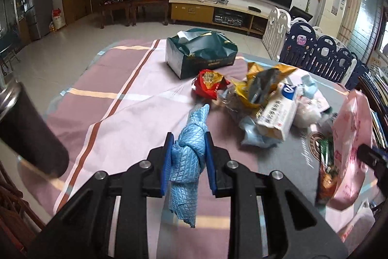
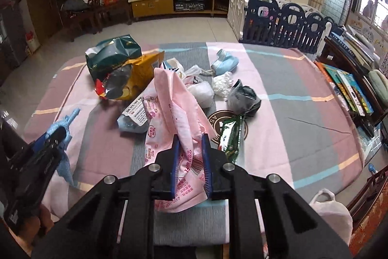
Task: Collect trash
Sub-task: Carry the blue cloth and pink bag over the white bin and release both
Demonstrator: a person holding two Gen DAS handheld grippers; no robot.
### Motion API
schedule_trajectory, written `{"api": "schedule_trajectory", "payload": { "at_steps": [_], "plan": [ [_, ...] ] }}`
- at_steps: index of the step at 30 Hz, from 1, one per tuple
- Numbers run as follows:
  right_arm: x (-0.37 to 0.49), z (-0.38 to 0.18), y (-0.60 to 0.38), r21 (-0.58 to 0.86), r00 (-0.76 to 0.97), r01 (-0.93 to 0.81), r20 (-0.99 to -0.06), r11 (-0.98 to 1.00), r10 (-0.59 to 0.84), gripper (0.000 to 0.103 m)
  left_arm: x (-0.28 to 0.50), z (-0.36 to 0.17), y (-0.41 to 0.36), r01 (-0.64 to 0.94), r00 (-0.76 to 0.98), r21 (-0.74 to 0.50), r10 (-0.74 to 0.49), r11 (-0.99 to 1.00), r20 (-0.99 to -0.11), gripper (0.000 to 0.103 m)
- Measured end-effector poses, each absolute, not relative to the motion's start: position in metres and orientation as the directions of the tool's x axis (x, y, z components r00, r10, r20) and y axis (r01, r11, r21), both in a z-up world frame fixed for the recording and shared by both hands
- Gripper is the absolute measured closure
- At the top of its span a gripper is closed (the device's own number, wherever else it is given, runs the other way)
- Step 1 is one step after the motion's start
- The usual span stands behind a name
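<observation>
My left gripper [image 1: 189, 162] is clamped on a knotted light-blue quilted wrapper [image 1: 188, 157], blue pads [image 1: 167, 162] pressing both sides; it hangs down btwn the fingers, above the striped tablecloth [image 1: 116, 113]. My right gripper [image 2: 191, 162] is clamped on a pink printed plastic bag [image 2: 174, 118], which rises up past the tips and drapes back below them. Just right of that bag lies a green snack wrapper [image 2: 230, 137] on a round brown coaster [image 2: 218, 117]. Next out, a white carton [image 1: 278, 113] w/ printed text, lying on a crumpled pale-blue bag. Beyond: grey crumpled bag [image 2: 243, 98], white tissue wad [image 2: 222, 83], yellow chip bag [image 1: 264, 81], red snack wrapper [image 1: 209, 83]. Farthest on the table, a dark green tissue pack [image 1: 201, 52], tissue sticking out the top.
</observation>
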State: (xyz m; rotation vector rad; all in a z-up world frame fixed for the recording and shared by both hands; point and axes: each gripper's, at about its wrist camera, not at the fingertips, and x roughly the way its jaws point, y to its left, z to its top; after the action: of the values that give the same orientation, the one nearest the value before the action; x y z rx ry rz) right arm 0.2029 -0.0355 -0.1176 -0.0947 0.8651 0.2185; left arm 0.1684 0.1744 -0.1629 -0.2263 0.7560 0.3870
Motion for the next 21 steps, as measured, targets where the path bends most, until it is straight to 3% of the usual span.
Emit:
{"api": "schedule_trajectory", "payload": {
  "at_steps": [16, 21],
  "plan": [
    [0.149, -0.068, -0.061, 0.019, 0.701, -0.232, -0.690, 0.972, 0.181, 0.085, 0.096, -0.108, 0.117, -0.303, 0.731, -0.068, 0.186, 0.951, -0.657, 0.077],
    [0.137, -0.062, -0.088, 0.057, 0.702, -0.213, -0.685, 0.975, 0.194, 0.085, 0.084, -0.093, 0.114, -0.247, 0.758, -0.168, 0.082, 0.954, -0.648, 0.077]
  ]
}}
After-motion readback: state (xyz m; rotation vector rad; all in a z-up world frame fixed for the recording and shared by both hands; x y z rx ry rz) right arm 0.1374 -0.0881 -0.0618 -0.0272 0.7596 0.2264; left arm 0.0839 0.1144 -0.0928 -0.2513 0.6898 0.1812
